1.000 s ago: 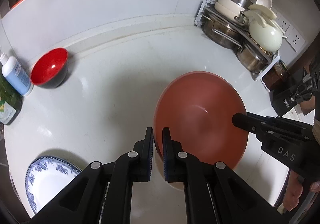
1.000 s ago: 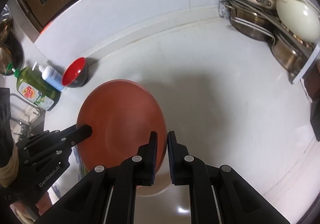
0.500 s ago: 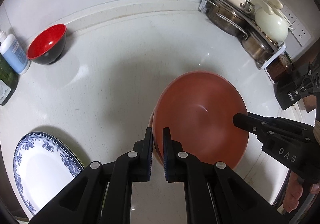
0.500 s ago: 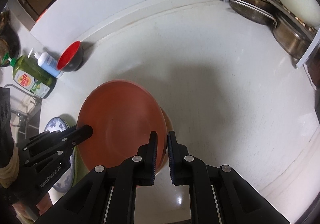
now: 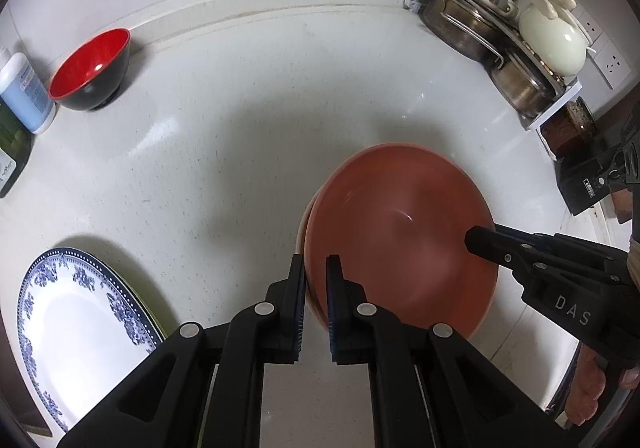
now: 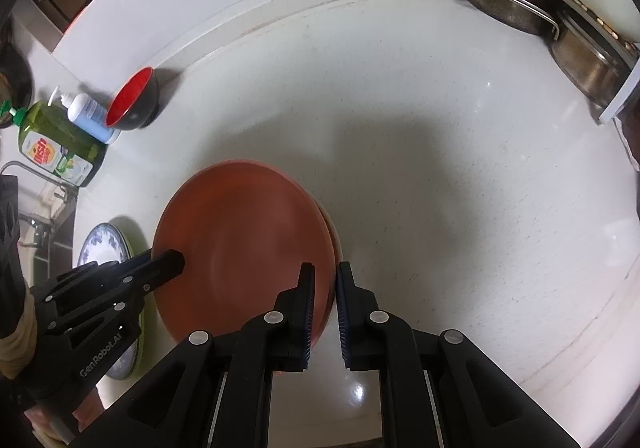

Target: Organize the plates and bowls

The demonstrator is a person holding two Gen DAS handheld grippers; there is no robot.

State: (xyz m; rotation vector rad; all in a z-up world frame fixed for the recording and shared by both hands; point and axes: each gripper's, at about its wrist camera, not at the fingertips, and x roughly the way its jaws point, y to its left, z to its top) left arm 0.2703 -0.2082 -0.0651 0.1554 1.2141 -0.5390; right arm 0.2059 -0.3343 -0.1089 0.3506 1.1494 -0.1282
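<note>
Both grippers, left [image 5: 315,280] and right [image 6: 325,288], pinch the orange plate [image 5: 400,244] at five o'clock above the counter [image 5: 240,135]; uneven release could chip the plate beneath

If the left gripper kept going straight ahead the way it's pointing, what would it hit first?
The left gripper already straddles the near rim of the orange plate, so it would slide further onto that plate first. Beyond lies white counter; depth is uncertain.
</note>
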